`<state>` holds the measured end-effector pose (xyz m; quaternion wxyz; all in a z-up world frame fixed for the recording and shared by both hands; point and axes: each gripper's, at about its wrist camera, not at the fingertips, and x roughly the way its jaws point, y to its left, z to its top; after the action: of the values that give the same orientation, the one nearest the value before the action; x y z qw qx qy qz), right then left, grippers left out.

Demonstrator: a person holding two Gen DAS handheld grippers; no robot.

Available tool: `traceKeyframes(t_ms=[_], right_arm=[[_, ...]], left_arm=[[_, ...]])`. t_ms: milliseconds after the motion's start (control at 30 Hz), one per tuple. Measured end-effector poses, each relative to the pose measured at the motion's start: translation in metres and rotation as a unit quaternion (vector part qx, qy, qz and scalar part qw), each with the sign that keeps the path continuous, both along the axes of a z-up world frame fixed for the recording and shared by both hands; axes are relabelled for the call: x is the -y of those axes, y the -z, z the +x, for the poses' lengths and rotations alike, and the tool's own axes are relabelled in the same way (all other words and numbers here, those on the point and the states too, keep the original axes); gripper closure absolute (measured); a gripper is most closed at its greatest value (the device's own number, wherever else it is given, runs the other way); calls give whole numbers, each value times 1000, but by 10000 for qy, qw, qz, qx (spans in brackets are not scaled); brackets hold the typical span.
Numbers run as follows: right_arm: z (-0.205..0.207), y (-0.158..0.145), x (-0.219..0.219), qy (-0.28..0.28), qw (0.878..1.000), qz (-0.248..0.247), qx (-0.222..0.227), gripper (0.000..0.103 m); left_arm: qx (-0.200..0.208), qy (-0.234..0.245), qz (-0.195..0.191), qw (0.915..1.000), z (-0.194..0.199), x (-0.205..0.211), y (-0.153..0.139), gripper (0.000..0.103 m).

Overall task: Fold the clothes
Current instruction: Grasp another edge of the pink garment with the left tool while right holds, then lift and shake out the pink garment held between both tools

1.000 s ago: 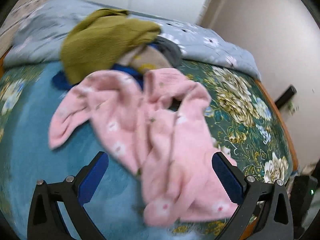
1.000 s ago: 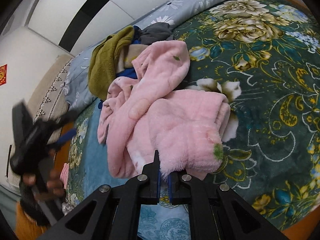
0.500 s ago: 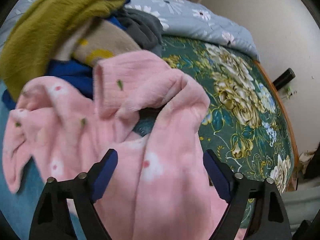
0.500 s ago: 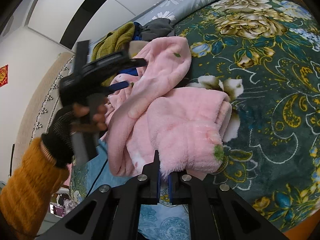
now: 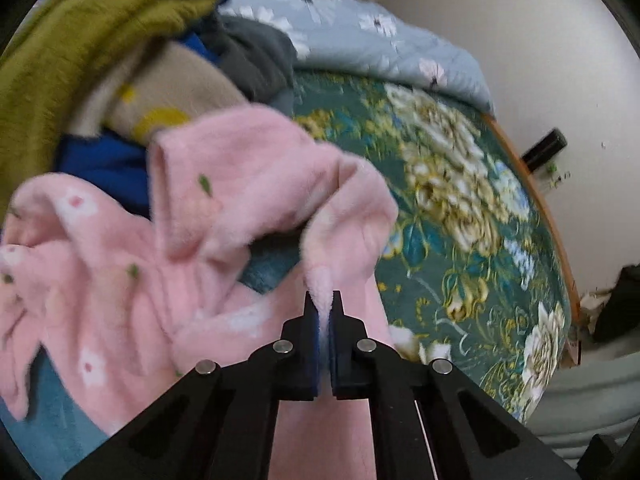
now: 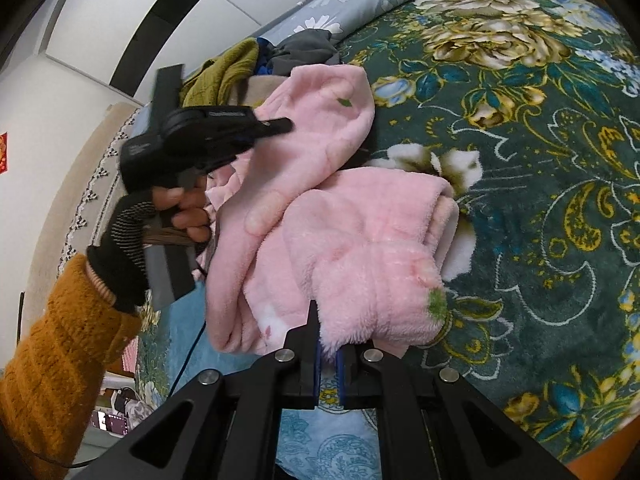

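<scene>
While the right gripper (image 6: 327, 334) pinches the pink garment's (image 6: 352, 232) near edge, left gripper (image 5: 323, 308) pinches a fold beside the clothes pile (image 5: 120, 60).

Two wrist fisheyes close over the bed, from differing sides, both on the pink garment (image 5: 248, 216) (image 6: 360, 240)

Open green floral plush blanket (image 6: 540, 184) is lying bare to the right of the crumpled pink fleece garment (image 6: 340, 220); behind it, a heap of olive, beige and grey clothes (image 5: 132, 60) is blocking the way.
</scene>
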<state>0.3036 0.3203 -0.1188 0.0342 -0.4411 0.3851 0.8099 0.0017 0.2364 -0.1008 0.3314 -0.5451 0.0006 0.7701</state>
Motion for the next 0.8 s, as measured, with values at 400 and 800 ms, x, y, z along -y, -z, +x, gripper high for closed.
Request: traceKeyframes(t_ms=[400, 800], right_arm=[[-1, -15, 11, 54, 9996, 189, -182, 97], [-7, -24, 30, 147, 9987, 452, -183, 97]], left_arm=[[-1037, -1754, 549, 9775, 9, 184, -90, 100], [-1104, -3499, 366, 9296, 90, 404, -90, 100]])
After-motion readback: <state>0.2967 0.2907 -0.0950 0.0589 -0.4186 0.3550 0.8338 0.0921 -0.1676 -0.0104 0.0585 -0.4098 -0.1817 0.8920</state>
